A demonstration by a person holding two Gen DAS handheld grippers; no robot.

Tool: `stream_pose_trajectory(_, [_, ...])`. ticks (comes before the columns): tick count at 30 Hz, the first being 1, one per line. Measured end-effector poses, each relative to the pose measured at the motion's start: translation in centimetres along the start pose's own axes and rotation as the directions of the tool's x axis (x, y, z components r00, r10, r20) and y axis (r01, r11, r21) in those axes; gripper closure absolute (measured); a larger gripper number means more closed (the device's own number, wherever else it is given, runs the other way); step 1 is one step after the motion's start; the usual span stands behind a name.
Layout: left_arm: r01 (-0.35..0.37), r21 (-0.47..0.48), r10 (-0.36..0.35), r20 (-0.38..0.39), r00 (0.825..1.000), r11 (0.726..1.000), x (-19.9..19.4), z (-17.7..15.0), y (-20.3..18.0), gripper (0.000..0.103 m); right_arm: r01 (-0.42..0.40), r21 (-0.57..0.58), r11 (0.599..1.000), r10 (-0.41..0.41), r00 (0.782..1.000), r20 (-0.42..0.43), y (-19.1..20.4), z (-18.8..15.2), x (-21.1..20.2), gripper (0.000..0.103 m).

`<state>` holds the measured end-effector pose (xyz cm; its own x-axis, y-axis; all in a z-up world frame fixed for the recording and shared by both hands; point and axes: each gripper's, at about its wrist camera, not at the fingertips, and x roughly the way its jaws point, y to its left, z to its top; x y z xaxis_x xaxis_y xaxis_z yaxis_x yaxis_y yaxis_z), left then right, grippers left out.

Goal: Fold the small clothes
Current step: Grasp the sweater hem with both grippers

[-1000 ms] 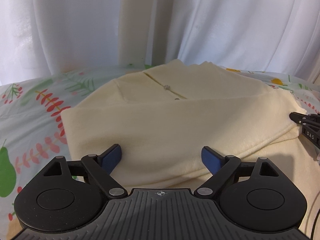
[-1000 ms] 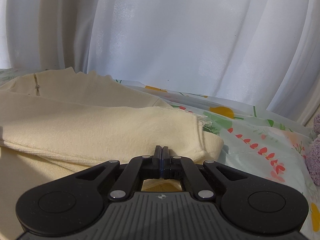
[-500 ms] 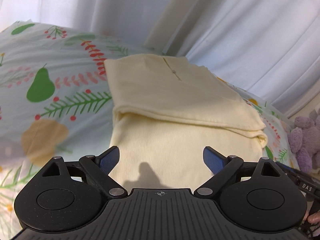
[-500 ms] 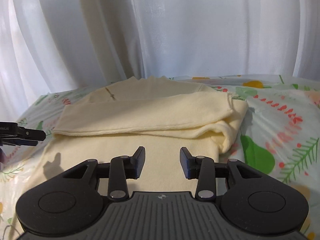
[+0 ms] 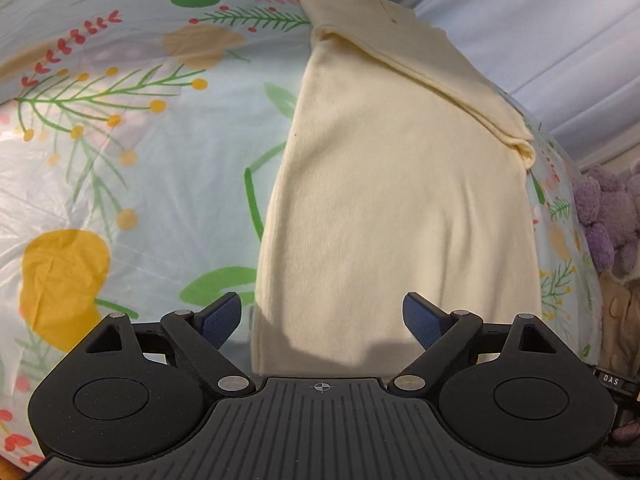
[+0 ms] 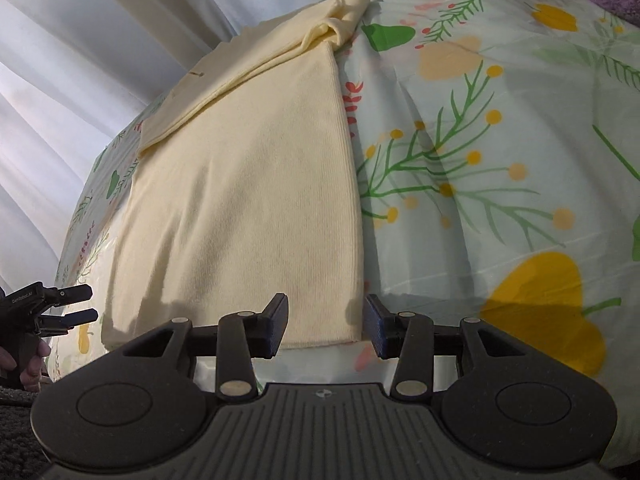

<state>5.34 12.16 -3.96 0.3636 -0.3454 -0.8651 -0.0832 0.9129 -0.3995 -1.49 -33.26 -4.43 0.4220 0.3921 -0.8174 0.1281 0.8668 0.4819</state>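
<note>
With its top already folded down, the cream garment (image 5: 400, 208) lies ahead of both grippers, near hem just beyond the left gripper (image 5: 322, 320), spread wide, and right gripper (image 6: 326, 322), half apart, both empty; next, I judge, pinch both hem corners

Letters "DAS" show in white on a small black part (image 5: 611, 380) at the far right edge of the left wrist view, just beside the left gripper's (image 5: 322, 318) right-hand disc. Over in the right wrist view, pale lettering sits on the black body of the other tool (image 6: 22, 300) far to the left of the right gripper (image 6: 325, 322); it looks like "GenRobot.AI", though it is small and hard to make out.
</note>
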Motion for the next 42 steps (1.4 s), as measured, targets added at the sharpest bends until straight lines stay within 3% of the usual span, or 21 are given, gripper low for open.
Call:
stream_pose_trajectory(4, [0.056, -0.019, -0.056, -0.026, 0.998, 0.998, 0.3, -0.6, 0.7, 0.017, -0.047, 0.072, 0.996, 0.048, 0.999, -0.018, -1.5, -0.5, 0.6, 0.065])
stream_pose_trajectory(9, [0.091, -0.065, -0.095, -0.05, 0.994, 0.994, 0.7, -0.8, 2.1, 0.025, -0.112, 0.125, 0.986, 0.118, 0.992, -0.047, -2.0, -0.5, 1.8, 0.078])
stream_pose_trajectory(17, [0.146, -0.086, -0.154, -0.093, 0.984, 0.985, 1.3, -1.0, 2.9, 0.046, -0.123, 0.153, 0.981, 0.132, 0.99, -0.048, -2.3, -0.3, 2.4, 0.096])
stream_pose_trajectory(18, [0.148, -0.075, -0.155, -0.096, 0.983, 0.986, 1.3, -0.9, 2.7, 0.05, -0.126, 0.158, 0.979, 0.135, 0.99, -0.047, -2.4, -0.4, 2.5, 0.096])
stream_pose_trajectory(22, [0.175, -0.045, -0.178, -0.092, 0.98, 0.984, 1.4, -0.7, 2.2, 0.087, -0.142, 0.157, 0.977, 0.149, 0.988, -0.032, -2.4, -0.3, 2.5, 0.098])
stream_pose_trajectory(31, [0.261, 0.011, -0.26, 0.112, 0.959, 0.965, -2.0, 2.7, 0.2, 0.093, -0.21, 0.13, 0.969, 0.199, 0.975, 0.094, -1.9, 1.9, 0.7, 0.098])
stream_pose_trajectory(37, [0.219, 0.051, -0.224, 0.282, 0.933, 0.974, -3.3, 7.6, -0.8, 0.094, -0.196, 0.048, 0.979, 0.183, 0.964, 0.194, -0.4, 6.2, 0.6, 0.098])
stream_pose_trajectory(42, [0.134, 0.109, -0.164, 0.353, 0.921, 0.985, -1.5, 11.5, -1.8, 0.094, -0.094, -0.064, 0.994, 0.108, 0.957, 0.27, 1.4, 10.8, 2.4, 0.098])
